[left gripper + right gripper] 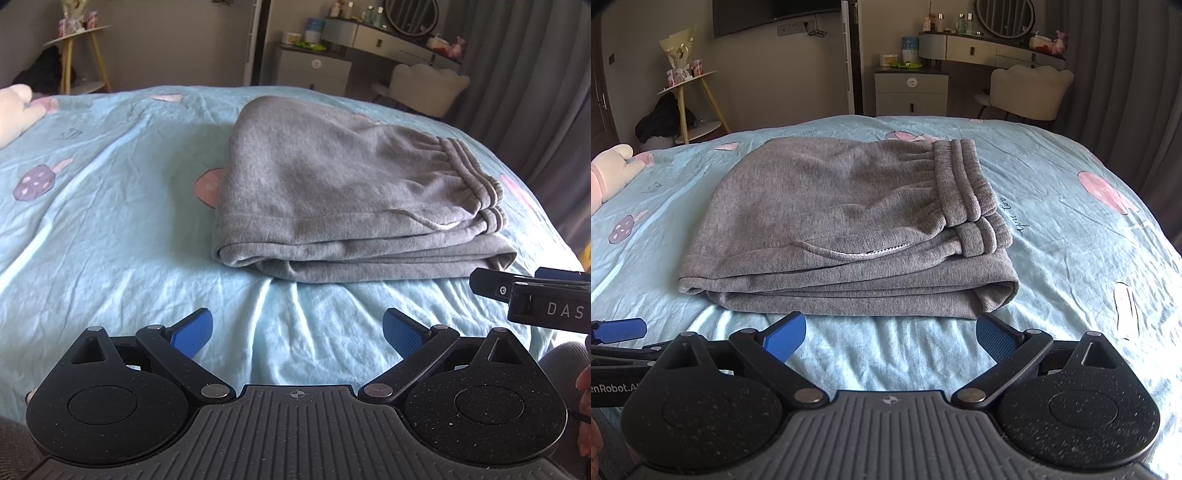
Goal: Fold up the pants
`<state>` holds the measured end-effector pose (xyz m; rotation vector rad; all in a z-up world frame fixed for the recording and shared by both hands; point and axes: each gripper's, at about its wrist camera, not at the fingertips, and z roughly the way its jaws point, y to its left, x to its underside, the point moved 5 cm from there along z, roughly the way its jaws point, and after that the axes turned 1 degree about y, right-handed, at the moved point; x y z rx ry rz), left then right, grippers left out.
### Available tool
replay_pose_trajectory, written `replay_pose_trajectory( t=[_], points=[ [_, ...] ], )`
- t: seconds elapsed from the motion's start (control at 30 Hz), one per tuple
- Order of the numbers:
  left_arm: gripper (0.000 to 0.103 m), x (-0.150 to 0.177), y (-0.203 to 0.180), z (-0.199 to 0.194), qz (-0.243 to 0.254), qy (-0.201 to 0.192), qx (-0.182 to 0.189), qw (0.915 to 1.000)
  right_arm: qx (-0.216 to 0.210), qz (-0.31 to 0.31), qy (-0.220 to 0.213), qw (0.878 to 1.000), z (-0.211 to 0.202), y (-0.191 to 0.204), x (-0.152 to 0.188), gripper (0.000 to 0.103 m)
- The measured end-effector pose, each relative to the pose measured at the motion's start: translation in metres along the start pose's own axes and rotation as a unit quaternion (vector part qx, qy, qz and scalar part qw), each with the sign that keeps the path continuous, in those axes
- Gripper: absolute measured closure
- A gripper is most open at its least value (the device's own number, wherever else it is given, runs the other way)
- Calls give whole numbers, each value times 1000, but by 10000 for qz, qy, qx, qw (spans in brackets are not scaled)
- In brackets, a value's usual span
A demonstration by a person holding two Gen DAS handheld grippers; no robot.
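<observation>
One bed [1071, 229], one pair of grey pants [842, 221] folded in a stack near its front edge. Right wrist view catches the pocket zipper [882, 252]; left view hides it. Left gripper [297, 334] and right gripper [891, 338] both hang wide apart, empty, short of the stack. Two grippers, four blue pads [194, 334].

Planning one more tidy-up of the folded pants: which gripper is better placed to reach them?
Right, probably. The right gripper faces the pants squarely, jaws open just short of the near folded edge. The left gripper sits farther back, with the pants off toward its right.
</observation>
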<state>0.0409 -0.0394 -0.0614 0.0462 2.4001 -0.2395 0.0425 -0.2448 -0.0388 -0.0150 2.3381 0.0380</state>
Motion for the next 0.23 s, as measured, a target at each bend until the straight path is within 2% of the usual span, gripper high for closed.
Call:
replay_pose_trajectory(
  t=[0.23],
  points=[
    [2, 1, -1, 1, 19, 71, -31, 10000, 0, 19, 11, 10000, 1, -1, 1, 4]
  ],
)
